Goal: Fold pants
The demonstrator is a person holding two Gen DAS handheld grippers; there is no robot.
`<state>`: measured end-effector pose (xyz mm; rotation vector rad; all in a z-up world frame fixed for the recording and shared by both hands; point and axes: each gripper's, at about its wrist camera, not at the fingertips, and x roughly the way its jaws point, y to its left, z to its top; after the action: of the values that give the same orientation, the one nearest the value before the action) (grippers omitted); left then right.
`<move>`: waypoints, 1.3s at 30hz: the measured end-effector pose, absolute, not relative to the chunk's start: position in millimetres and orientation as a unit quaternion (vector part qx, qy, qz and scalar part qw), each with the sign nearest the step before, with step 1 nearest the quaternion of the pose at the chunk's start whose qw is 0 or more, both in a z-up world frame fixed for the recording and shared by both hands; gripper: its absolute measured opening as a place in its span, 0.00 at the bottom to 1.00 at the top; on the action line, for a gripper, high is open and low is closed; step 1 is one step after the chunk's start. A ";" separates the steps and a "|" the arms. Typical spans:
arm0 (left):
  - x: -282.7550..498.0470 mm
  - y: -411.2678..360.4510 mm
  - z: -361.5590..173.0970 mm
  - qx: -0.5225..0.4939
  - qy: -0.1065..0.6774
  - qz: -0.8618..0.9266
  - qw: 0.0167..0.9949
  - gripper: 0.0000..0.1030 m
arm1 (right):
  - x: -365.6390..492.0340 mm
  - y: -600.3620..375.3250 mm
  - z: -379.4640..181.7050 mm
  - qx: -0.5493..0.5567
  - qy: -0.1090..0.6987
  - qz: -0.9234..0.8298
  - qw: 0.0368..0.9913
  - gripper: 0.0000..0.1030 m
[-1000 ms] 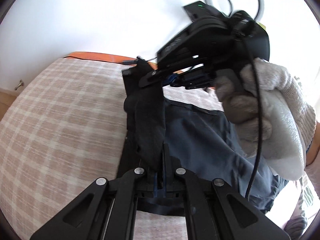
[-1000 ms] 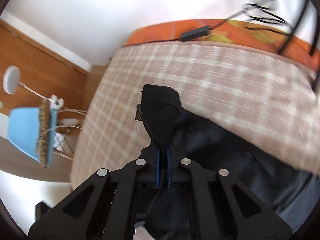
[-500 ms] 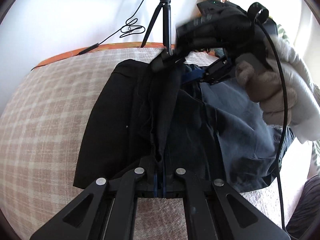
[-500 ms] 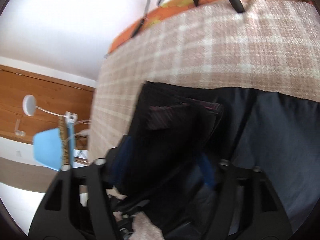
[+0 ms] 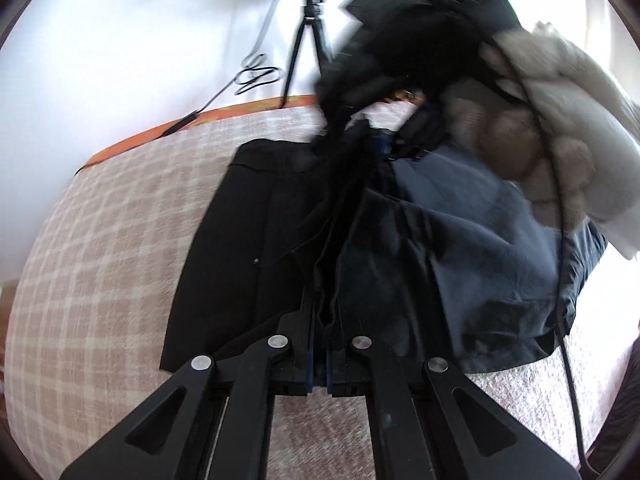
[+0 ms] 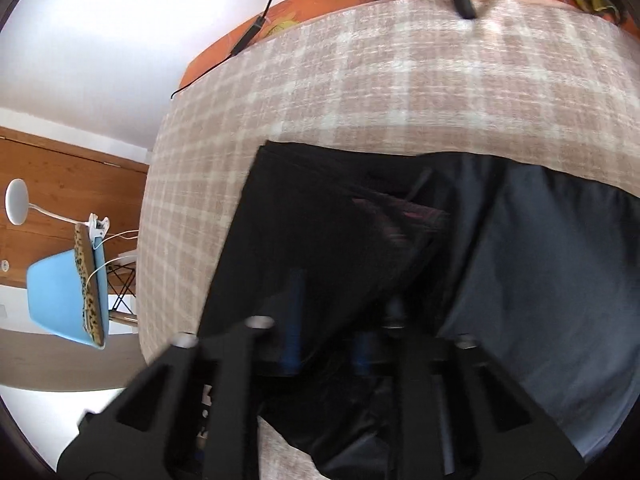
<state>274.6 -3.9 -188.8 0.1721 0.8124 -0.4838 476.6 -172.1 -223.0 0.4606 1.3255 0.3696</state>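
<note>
Here the left gripper [image 5: 319, 344] is pinching a ridge of the dark pants [image 5: 400, 248], jaws clamped on cloth. The right gripper [image 6: 328, 334] has just been closing, cloth lying between its blurred jaws (grip uncertain). The pants are lying half-folded on the checked bedspread [image 5: 100, 240]; next, I judge, comes laying the fold flat. No writing is showing.

R claw [image 6: 326, 320] jaws just closing over dark pants [image 6: 320, 216] on plaid bedcover [image 6: 360, 80].
</note>
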 end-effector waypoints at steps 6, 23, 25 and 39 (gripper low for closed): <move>277.3 13.8 -192.4 0.027 0.409 -0.243 0.879 0.03 | 474.0 -184.7 -223.9 0.222 0.600 0.173 0.749 0.10; 270.8 -10.4 -189.0 0.097 0.417 -0.203 0.881 0.16 | 446.7 -187.6 -228.1 0.204 0.608 0.176 0.747 0.10; 261.9 -5.0 -184.5 0.099 0.406 -0.195 0.887 0.18 | 447.8 -186.6 -232.8 0.203 0.608 0.173 0.748 0.09; 277.0 -3.8 -182.1 0.147 0.384 -0.189 0.892 0.70 | 449.1 -190.3 -229.8 0.211 0.601 0.189 0.747 0.07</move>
<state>277.0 -3.8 -182.1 0.3056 0.7973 -0.3931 449.1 -190.3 -229.8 0.4616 1.3148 0.4145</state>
